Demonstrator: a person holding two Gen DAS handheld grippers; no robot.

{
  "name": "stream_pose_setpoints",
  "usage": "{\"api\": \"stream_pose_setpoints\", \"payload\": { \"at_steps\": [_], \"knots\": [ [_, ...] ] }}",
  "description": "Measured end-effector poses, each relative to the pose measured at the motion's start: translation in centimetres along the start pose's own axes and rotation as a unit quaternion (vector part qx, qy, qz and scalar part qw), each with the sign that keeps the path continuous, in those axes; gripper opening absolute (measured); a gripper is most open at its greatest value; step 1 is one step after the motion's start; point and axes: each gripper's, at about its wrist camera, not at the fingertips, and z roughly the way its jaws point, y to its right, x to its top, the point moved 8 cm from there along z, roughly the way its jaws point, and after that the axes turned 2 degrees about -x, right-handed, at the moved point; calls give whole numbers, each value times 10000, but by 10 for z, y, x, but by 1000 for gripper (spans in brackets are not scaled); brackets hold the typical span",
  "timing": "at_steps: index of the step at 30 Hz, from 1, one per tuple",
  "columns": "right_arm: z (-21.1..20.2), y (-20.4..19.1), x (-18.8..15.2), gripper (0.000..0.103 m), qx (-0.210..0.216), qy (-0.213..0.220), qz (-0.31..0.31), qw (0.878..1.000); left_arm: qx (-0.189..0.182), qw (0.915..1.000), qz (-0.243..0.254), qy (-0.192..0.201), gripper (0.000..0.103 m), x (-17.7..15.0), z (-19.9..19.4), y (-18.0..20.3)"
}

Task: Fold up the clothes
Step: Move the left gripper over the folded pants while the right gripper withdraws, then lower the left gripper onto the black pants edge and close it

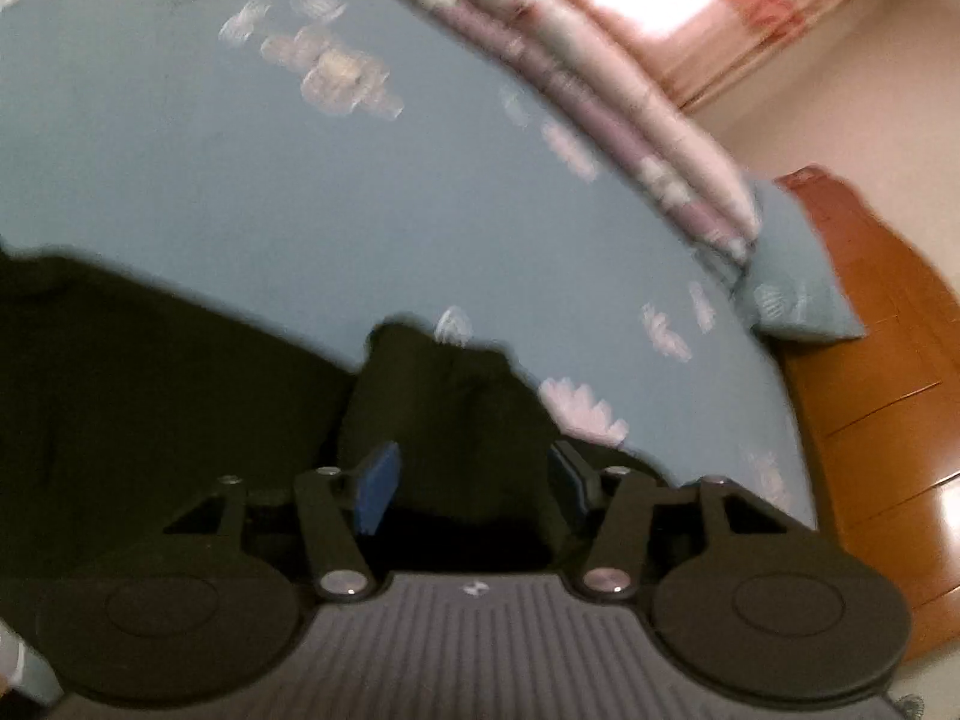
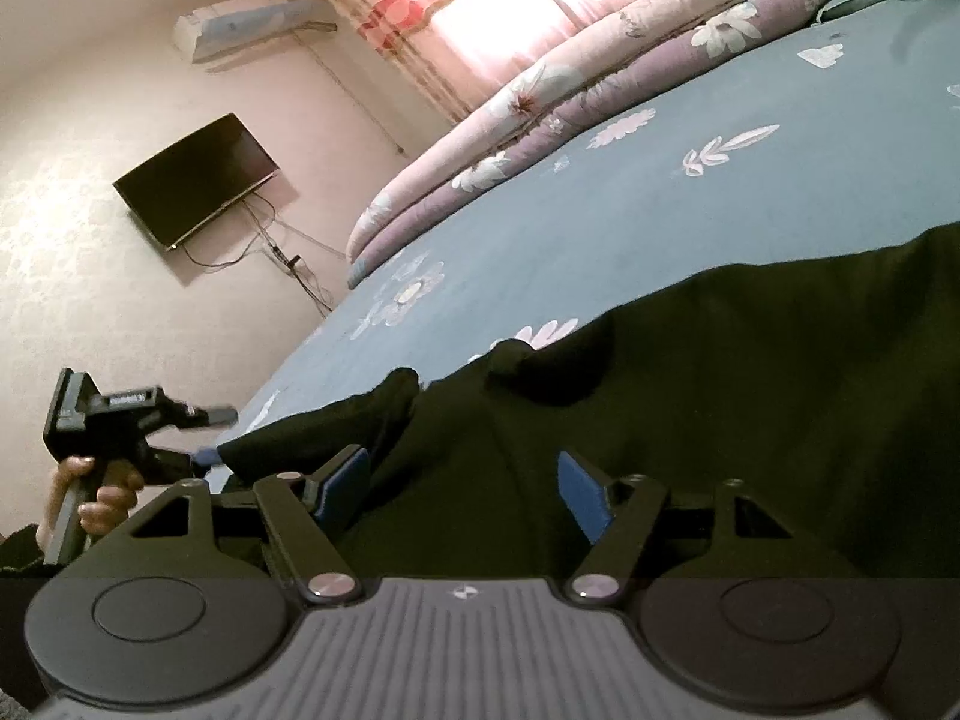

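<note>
Currently, with the dark garment point(image 2: 690, 420) lying on the bed point(image 2: 630, 198), left gripper point(image 1: 474, 483) and right gripper point(image 2: 462, 489) fingers spread at its 6 o'clock edge, pinch only one layer.

Blurred bedsheet point(image 1: 300, 180) (garment point(image 1: 150, 360) edge-cropped)

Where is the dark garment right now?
The garment lies on the blue bedsheet at its near edge, just ahead of both open tools in both views.
</note>
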Motion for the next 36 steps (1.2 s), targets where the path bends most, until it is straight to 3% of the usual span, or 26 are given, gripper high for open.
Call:
{"api": "stream_pose_setpoints", "payload": {
  "at_steps": [7,10,12,17,21,23,25,26,32,36],
  "knots": [
    [6,2,-4,75,-23,-100,-11,9999,-274,9993,-13,-248,58,-23,-10,7],
    [9,1,-7,75,-53,-172,-64,9998,-387,9986,-14,-367,68,-33,-13,11],
    [9,1,-7,75,-43,-179,-74,9998,-404,9977,24,-541,68,-40,-5,12],
    [9,0,-8,76,-20,-197,-101,9998,-126,9984,-19,-543,67,-36,35,-3],
    [9,-1,-9,77,-1,-212,-122,9997,-344,9981,169,-492,66,-34,62,2],
    [9,-1,-10,77,9,-219,-133,9997,-417,9979,398,-284,58,-32,68,9],
    [9,-2,-10,77,-4,-227,-172,9996,-429,9975,545,-99,6,-29,67,16],
    [9,-2,-10,77,1,-238,-190,9995,-391,9971,645,46,1,-27,63,19],
    [9,0,-11,77,1,-263,-170,9995,-217,9898,1147,816,0,-10,20,35],
    [8,-1,-9,80,17,-216,-147,9997,-97,9882,1136,1025,0,-3,-4,35]
  ]
}}
